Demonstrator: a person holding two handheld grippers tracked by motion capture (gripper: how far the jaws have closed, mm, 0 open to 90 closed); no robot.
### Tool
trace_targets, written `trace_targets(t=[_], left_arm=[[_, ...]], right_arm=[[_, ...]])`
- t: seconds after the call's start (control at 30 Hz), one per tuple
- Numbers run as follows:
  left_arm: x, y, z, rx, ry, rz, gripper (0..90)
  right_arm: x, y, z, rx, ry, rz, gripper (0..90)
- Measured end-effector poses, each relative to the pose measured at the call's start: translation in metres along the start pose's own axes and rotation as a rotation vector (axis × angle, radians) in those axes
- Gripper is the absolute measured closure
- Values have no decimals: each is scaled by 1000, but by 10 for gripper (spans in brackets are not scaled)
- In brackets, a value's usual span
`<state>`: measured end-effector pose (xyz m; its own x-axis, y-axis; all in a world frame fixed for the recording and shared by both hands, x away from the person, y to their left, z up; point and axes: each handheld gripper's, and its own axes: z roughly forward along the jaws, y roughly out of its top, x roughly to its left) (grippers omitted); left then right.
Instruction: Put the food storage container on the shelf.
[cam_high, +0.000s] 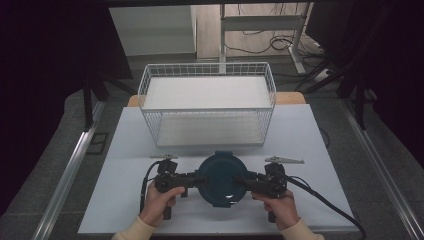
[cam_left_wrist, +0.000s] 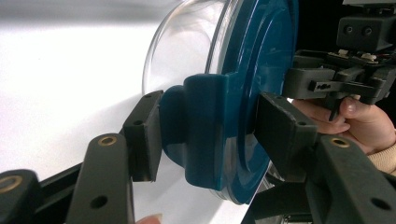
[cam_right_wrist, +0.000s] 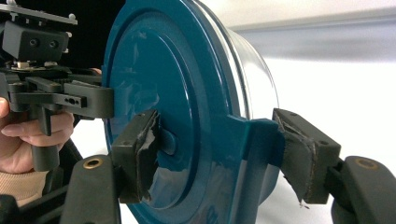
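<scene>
Container: my glass bowl (cam_left_wrist: 187, 42) with blue lid (cam_high: 220, 179) sits just in front of the wire basket (cam_high: 207, 102).
Left gripper (cam_high: 199, 180): clamped on lid's clip.
Right gripper (cam_high: 240, 180): clamped on opposite clip.
Risk: uneven pull could tip the bowl or slip a clip.
Hidden: contents; rim seal.

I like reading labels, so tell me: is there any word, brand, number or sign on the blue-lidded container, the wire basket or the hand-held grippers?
None can be read: the blue lid, the wire basket and the table show no lettering.
</scene>
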<state>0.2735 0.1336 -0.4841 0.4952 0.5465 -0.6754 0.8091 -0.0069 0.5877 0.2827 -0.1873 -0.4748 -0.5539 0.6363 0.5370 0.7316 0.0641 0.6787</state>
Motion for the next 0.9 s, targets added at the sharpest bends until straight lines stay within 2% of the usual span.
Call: trace_targets(t=[0.33, 0.63, 0.9], left_arm=[[-12, 8, -16, -47, 13, 44, 441], [-16, 14, -25, -78, 19, 56, 440], [-19, 20, -29, -88, 27, 69, 439]], right_arm=[[15, 15, -5, -31, 13, -68, 340], [23, 30, -5, -34, 16, -119, 341], [26, 39, -5, -32, 20, -133, 340]])
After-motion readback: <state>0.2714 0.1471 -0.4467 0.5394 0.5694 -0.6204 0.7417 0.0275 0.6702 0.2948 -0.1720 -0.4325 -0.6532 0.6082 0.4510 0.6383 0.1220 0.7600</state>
